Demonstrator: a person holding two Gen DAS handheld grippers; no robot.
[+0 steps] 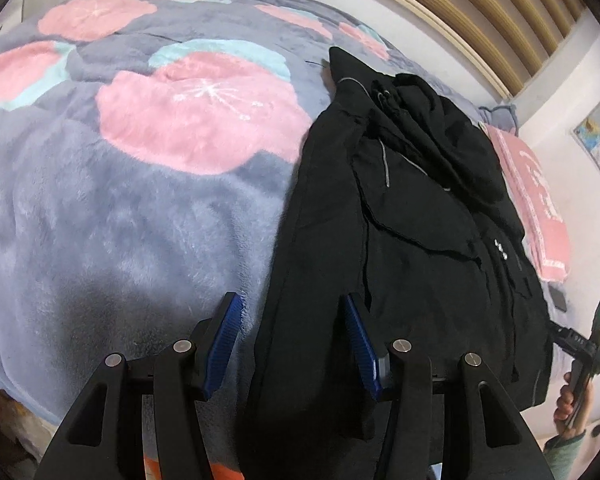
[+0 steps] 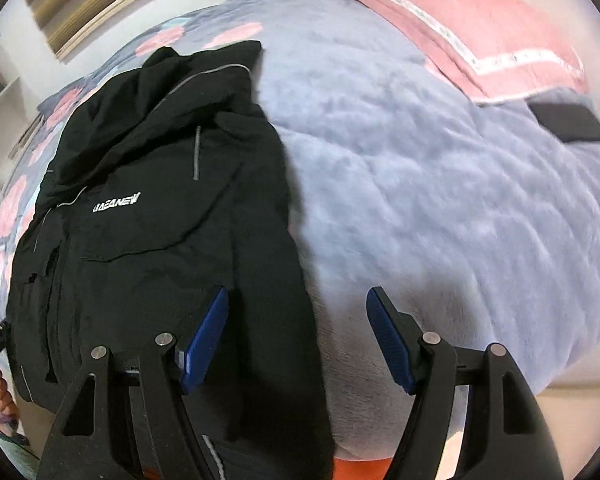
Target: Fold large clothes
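Left wrist view: the left gripper [image 1: 292, 344] is seen pointed down at a bed covered by a grey plush blanket [image 1: 100, 240] printed with pink and pale blue flowers. Its jaws are parted about halfway, and nothing is clamped between the blue pads [image 1: 224, 344]. The long left edge of a black jacket [image 1: 412, 220] runs between the two fingers, but no pad can be seen pressing on the cloth. The jacket is laid lengthwise on the blanket, partly folded in on itself, with its hood bunched at the far end. A pink pillow [image 1: 540, 208] is seen just beyond the jacket at the right, near the wall. At the lower right edge a hand [image 1: 572, 400] is seen wrapped around the handle of the other gripper.

Right wrist view: the right gripper [image 2: 296, 336] is held over the jacket's [image 2: 160, 220] right edge, with jaws standing wide apart. The left pad [image 2: 204, 340] is seen above the black cloth and the right pad [image 2: 392, 340] above bare blanket [image 2: 440, 180]; nothing is gripped. White lettering is seen on the jacket's chest. The pink pillow [image 2: 480, 28] lies at the far right, and a flat black object [image 2: 568, 122] is set on the blanket just beside it.
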